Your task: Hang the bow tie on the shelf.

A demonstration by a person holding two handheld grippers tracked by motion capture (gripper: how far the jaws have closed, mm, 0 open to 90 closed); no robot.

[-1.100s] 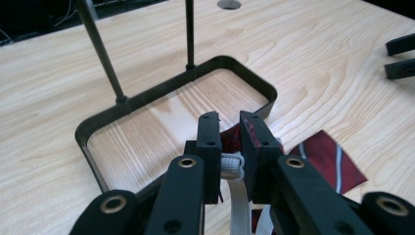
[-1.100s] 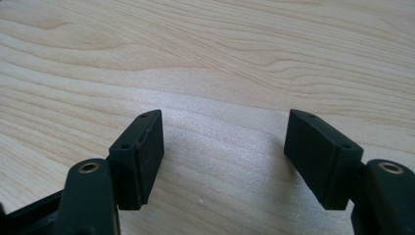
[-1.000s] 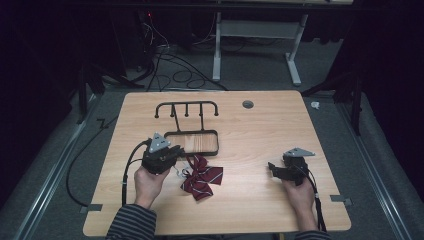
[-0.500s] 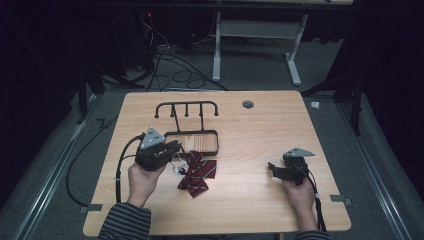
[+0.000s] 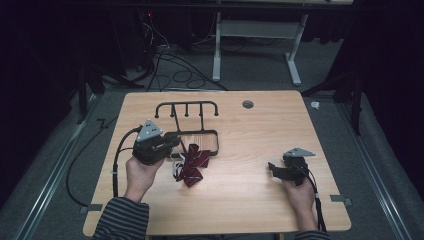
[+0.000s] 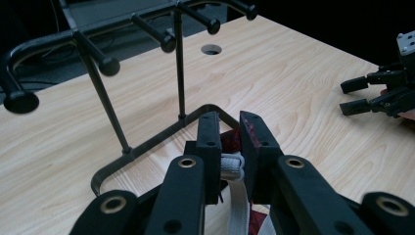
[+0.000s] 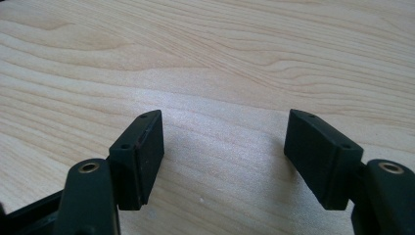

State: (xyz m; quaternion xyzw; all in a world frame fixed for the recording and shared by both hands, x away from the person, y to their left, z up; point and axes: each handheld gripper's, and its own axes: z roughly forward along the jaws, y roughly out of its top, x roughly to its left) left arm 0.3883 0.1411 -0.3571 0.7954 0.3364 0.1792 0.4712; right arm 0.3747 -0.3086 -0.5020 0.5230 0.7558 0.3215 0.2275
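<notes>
High view: left gripper [image 5: 167, 145] sits left of table centre, clamped on the white strap of a dark red bow tie [image 5: 191, 165]. Bow tie hangs partly off the table [image 5: 260, 210], touching the front rail of the black hook rack [image 5: 187, 125]. Right gripper [image 5: 276, 169] rests well apart on the right side, jaws spread, nothing between them

Left gripper view: jaws nearly together, pinching the white strap [image 6: 232, 166]; red fabric visible behind and below. Rack base and its upright pegs stand just ahead. The other gripper shows far right, open

Right gripper view: right gripper [image 7: 222, 156] wide open over bare wood, pads [image 7: 147, 156] clear of everything, holding nothing
</notes>
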